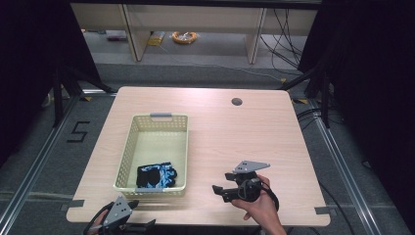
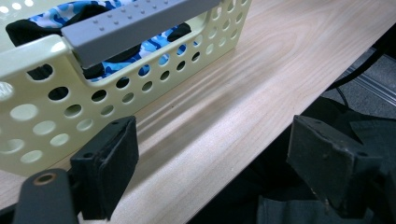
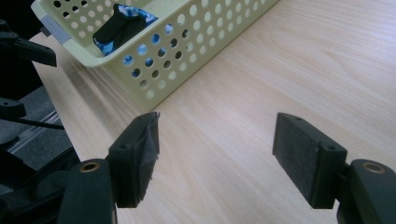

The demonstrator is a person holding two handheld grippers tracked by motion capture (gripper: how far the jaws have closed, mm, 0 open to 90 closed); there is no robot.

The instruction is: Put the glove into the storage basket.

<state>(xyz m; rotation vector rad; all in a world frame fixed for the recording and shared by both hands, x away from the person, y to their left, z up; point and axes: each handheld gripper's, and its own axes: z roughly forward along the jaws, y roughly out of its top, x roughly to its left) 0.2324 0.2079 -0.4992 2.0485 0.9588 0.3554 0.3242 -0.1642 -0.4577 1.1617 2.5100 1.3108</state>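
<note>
Right gripper (image 3: 215, 158): jaws wide apart, nothing between, over bare wooden table (image 3: 280, 70). Far left: pale yellow perforated basket (image 3: 187, 28) holding a black-and-blue camouflage glove (image 3: 122, 24).

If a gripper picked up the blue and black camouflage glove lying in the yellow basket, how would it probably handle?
The glove lies crumpled and flat on the floor of the basket, so it is probably soft fabric that would droop from a pinch. It looks thin, so likely light. Rolling or tipping seems unlikely; a dangling finger might snag the perforated wall.
</note>
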